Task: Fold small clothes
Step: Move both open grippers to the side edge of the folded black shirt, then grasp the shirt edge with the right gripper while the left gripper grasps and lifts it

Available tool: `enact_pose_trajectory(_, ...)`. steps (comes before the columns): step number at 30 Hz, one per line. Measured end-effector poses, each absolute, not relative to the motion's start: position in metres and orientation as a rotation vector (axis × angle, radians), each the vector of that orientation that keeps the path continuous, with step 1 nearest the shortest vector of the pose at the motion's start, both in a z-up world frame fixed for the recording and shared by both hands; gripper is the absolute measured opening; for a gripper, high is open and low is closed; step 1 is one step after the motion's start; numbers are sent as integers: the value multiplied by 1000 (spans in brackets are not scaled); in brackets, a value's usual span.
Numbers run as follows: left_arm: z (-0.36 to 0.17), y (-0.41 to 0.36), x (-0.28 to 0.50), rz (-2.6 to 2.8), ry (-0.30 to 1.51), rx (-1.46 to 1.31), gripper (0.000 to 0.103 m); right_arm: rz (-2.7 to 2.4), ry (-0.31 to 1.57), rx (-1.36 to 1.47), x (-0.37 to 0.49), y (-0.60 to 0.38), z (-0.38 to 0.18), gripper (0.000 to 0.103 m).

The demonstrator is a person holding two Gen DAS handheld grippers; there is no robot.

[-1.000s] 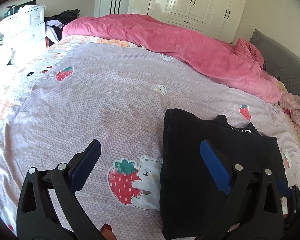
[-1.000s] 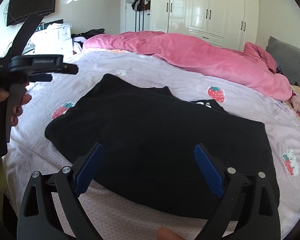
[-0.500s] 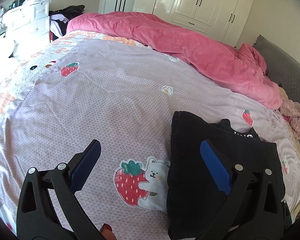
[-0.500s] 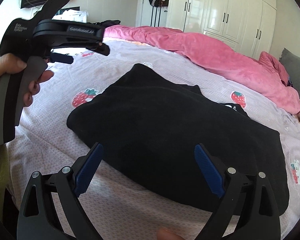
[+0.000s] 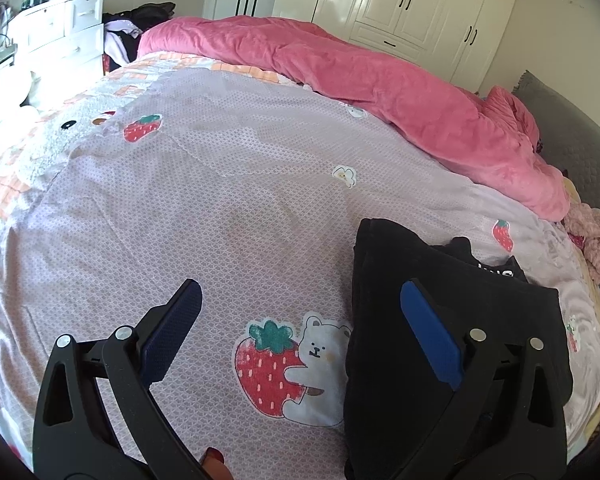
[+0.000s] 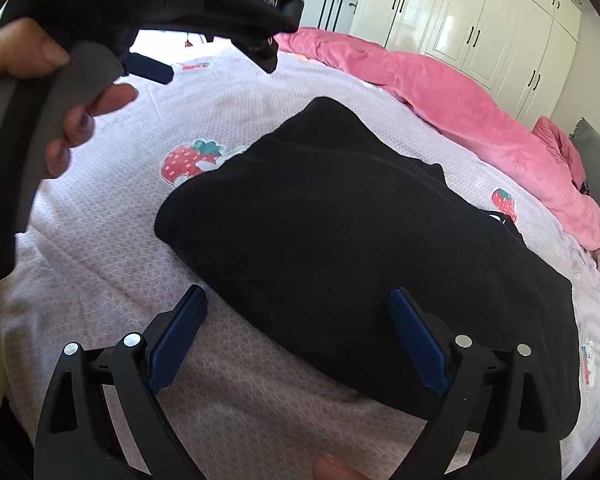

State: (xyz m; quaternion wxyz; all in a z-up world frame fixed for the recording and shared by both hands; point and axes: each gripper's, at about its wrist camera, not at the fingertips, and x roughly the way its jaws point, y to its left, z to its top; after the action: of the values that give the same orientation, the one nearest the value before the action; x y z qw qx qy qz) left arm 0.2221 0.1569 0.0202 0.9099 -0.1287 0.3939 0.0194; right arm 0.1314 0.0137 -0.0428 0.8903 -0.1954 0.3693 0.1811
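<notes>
Black folded cloth garment (image 6: 352,240) flat on bed; left gripper (image 5: 300,320) and right gripper (image 6: 298,326) both released (empty). Next: grasp near edge for another fold.

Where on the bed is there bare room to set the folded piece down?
Bare sheet runs left of the black garment, from the strawberry-bear print up to the pink duvet. Crowded: the right edge, by the pink clothes pile.
</notes>
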Motion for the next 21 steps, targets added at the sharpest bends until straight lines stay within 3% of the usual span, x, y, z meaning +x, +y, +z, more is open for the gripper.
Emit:
enact_pose_trajectory(11, 17, 157, 224, 41, 820, -268, 93, 333, 716, -423, 147, 16, -43, 89)
enact_pose_trajectory(14, 15, 156, 225, 42, 826, -265, 93, 354, 687, -399, 144, 13, -37, 71)
enact_pose_trajectory(16, 13, 156, 226, 44, 829, -263, 93, 375, 659, -384, 141, 11, -31, 51)
enact_pose_trajectory(18, 12, 155, 227, 44, 834, -261, 93, 412, 649, -365, 139, 10, -28, 20)
enact_pose_trajectory(21, 9, 152, 230, 38, 839, -267, 93, 425, 633, -356, 136, 9, -26, 9)
